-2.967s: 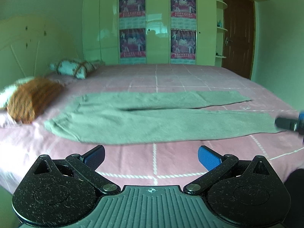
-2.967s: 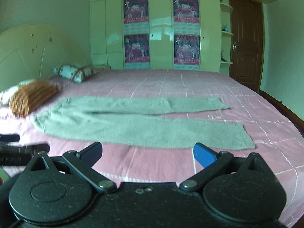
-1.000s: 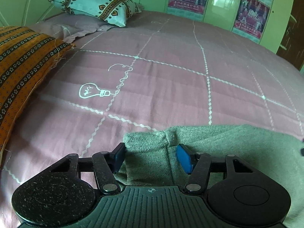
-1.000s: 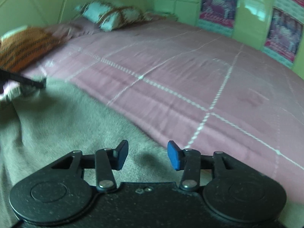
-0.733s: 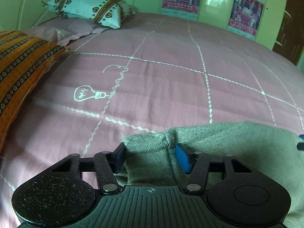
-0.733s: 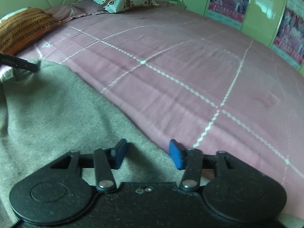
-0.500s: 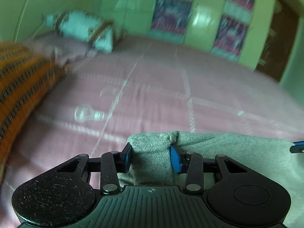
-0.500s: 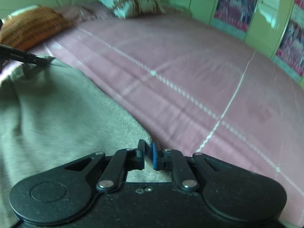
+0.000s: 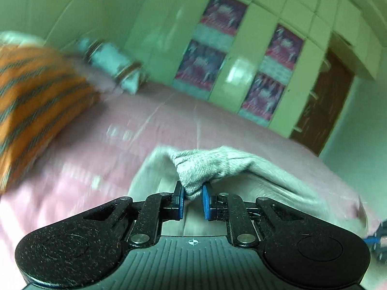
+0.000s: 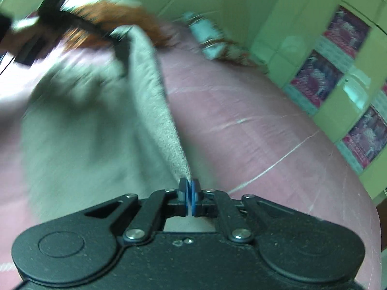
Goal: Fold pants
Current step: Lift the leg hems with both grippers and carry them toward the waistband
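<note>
The grey pants [image 9: 217, 162] lie on the pink bed. My left gripper [image 9: 192, 201] is shut on a bunched corner of the pants and holds it lifted off the bed. My right gripper [image 10: 189, 199] is shut on the pants' edge [image 10: 169, 130], which stretches taut up toward the left gripper [image 10: 72, 26], blurred at the upper left of the right wrist view. The cloth hangs between the two grippers. The right gripper's tip shows at the lower right edge of the left wrist view [image 9: 378, 238].
The pink bedspread [image 9: 150, 125] with white grid lines spreads beneath. An orange striped cushion [image 9: 31, 96] and a patterned pillow [image 9: 111, 58] lie at the left by the headboard. Green wardrobe doors with posters [image 9: 241, 55] stand behind; a brown door [image 9: 321, 111] is at the right.
Both grippers have closed on the pants' edge and lifted it off the bed. The views have tilted upward and blurred with motion.
</note>
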Available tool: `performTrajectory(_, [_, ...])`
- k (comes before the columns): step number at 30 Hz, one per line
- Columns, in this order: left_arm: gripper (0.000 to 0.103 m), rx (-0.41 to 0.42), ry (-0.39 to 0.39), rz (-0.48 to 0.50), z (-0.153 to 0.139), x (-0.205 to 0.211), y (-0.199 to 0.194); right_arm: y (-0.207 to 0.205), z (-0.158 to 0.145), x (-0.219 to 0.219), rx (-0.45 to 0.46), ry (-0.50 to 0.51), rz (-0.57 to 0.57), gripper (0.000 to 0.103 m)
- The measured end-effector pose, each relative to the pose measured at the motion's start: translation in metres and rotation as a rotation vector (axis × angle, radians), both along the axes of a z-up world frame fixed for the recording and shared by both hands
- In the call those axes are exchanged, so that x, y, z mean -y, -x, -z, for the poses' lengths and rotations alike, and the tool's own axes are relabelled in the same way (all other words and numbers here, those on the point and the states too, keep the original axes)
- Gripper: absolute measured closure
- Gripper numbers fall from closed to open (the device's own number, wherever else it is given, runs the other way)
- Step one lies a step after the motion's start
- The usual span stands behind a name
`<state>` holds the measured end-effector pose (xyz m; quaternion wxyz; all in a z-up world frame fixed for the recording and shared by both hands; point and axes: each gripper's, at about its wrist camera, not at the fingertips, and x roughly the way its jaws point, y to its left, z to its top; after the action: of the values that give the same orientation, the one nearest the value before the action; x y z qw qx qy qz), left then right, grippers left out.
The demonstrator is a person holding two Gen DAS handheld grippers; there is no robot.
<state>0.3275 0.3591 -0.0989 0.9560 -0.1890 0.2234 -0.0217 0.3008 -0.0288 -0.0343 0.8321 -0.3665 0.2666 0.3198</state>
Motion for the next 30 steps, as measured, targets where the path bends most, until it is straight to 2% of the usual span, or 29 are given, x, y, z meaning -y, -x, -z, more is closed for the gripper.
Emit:
performTrajectory(2, [0.086, -0.095, 0.005, -0.061, 0.017, -0.002, 0.012, 0.015, 0.014, -0.003, -0.012, 0.006, 0.011, 0.103])
performTrajectory(3, [0.086, -0.133, 0.029, -0.088, 0.026, -0.004, 0.021, 0.023, 0.014, -0.001, -0.012, -0.026, 0.027, 0.097])
performTrajectory(4, [0.086, -0.146, 0.039, -0.099, 0.029, -0.005, 0.030, 0.028, 0.012, 0.001, -0.021, -0.066, 0.058, 0.093])
performTrajectory(5, [0.084, -0.147, 0.054, -0.106, 0.030, -0.006, 0.039, 0.031, 0.010, 0.004, -0.042, -0.101, 0.089, 0.094])
performTrajectory(7, [0.068, -0.142, 0.094, -0.137, 0.022, -0.006, 0.053, 0.034, 0.006, 0.015, -0.075, -0.189, 0.172, 0.094])
performTrajectory(9, [0.017, -0.102, 0.136, -0.146, 0.013, -0.004, 0.060, 0.034, 0.005, 0.032, -0.114, -0.284, 0.271, 0.094])
performTrajectory(10, [0.013, -0.081, 0.151, -0.152, 0.008, -0.002, 0.062, 0.037, 0.008, 0.043, -0.140, -0.342, 0.327, 0.093])
performTrajectory(13, [0.013, -0.093, 0.194, -0.151, 0.004, 0.001, 0.047, 0.021, 0.009, 0.068, -0.212, -0.516, 0.490, 0.091])
performTrajectory(16, [0.013, -0.159, 0.256, -0.173, 0.011, 0.002, 0.031, -0.005, 0.018, 0.093, -0.327, -0.732, 0.654, 0.087])
performTrajectory(19, [0.014, -0.195, 0.297, -0.188, 0.020, 0.003, 0.019, -0.024, 0.033, 0.113, -0.430, -0.923, 0.753, 0.083])
performTrajectory(21, [0.016, -0.187, 0.327, -0.200, 0.025, 0.002, 0.019, -0.037, 0.044, 0.122, -0.508, -1.022, 0.814, 0.081])
performTrajectory(25, [0.024, -0.165, 0.419, -0.223, 0.035, -0.011, 0.021, -0.050, 0.068, 0.135, -0.621, -1.158, 0.882, 0.079])
performTrajectory(30, [0.040, -0.111, 0.538, -0.243, 0.041, -0.029, 0.011, -0.066, 0.088, 0.137, -0.667, -1.280, 0.905, 0.081])
